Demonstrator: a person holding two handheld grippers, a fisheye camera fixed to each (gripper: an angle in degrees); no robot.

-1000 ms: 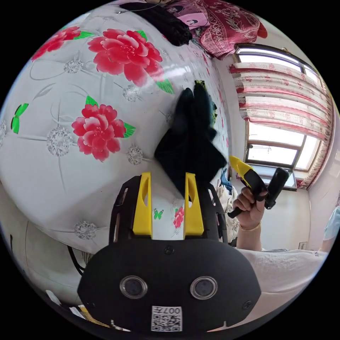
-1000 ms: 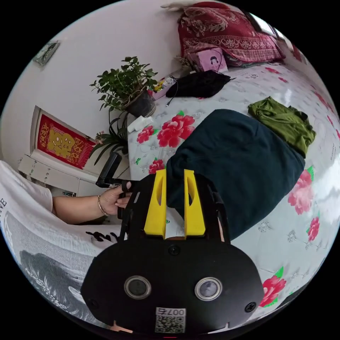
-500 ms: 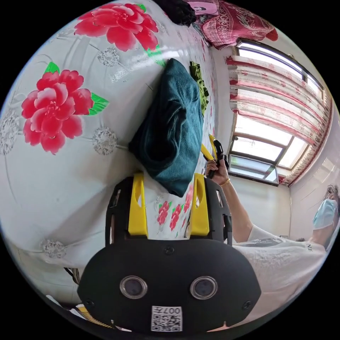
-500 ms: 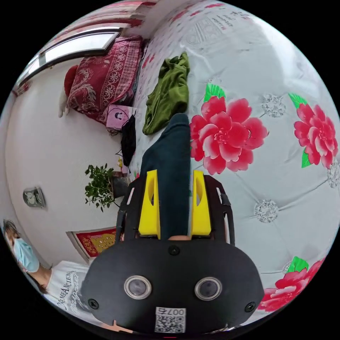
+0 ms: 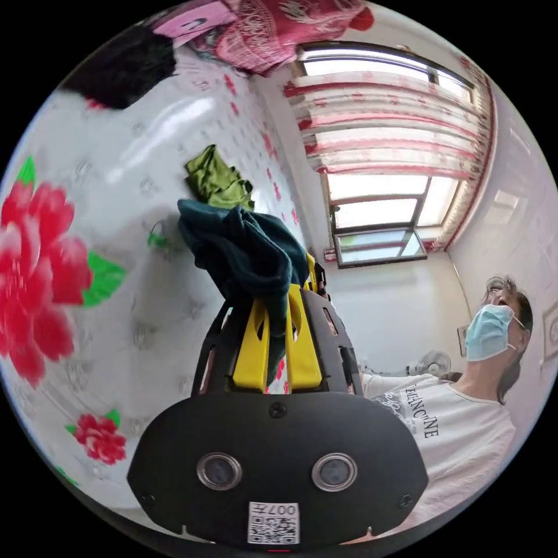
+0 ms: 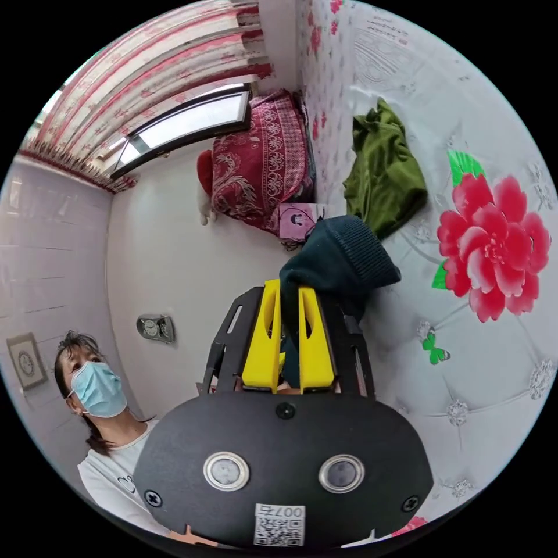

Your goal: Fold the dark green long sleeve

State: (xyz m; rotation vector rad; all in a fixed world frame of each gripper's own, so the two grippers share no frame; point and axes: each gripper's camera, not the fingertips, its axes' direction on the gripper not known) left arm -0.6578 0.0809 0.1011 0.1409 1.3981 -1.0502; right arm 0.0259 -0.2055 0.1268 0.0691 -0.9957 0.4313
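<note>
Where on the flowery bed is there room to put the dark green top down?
Bare sheet lies between the big red flower and the right gripper. It is crowded by the olive garment and black cloth.

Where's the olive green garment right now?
The olive green garment lies crumpled on the floral sheet, just beyond the dark green long sleeve; in the left gripper view it sits behind that bundle.

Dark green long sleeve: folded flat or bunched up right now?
Bunched up. The dark green knit long sleeve hangs crumpled from the left hand-held gripper and the right hand-held gripper.
</note>
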